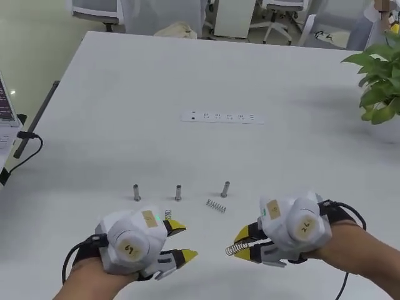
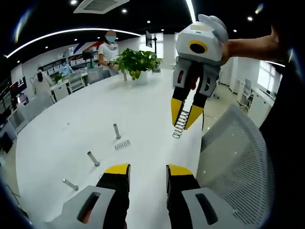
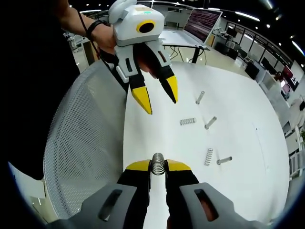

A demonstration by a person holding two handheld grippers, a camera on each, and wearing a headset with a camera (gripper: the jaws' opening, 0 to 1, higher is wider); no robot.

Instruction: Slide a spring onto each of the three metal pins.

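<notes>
Three short metal pins stand upright in a row on the white table: left pin [image 1: 136,192], middle pin [image 1: 178,192], right pin [image 1: 225,189]. A loose spring [image 1: 215,205] lies just in front of the right pin, and a second spring [image 1: 167,214] lies near the middle pin. My right gripper [image 1: 244,245] hovers near the front edge, shut on a third spring [image 1: 235,249], seen end-on [image 3: 158,163] between its yellow tips. My left gripper [image 1: 182,240] is open with nothing in it, facing the right one. The pins [image 2: 116,131] are bare.
A white power strip [image 1: 222,117] lies flat mid-table. A potted plant [image 1: 378,81] stands at the right edge, and a laptop [image 1: 5,100] with a black cable at the left. A grey mesh chair back [image 3: 81,148] is close under the grippers.
</notes>
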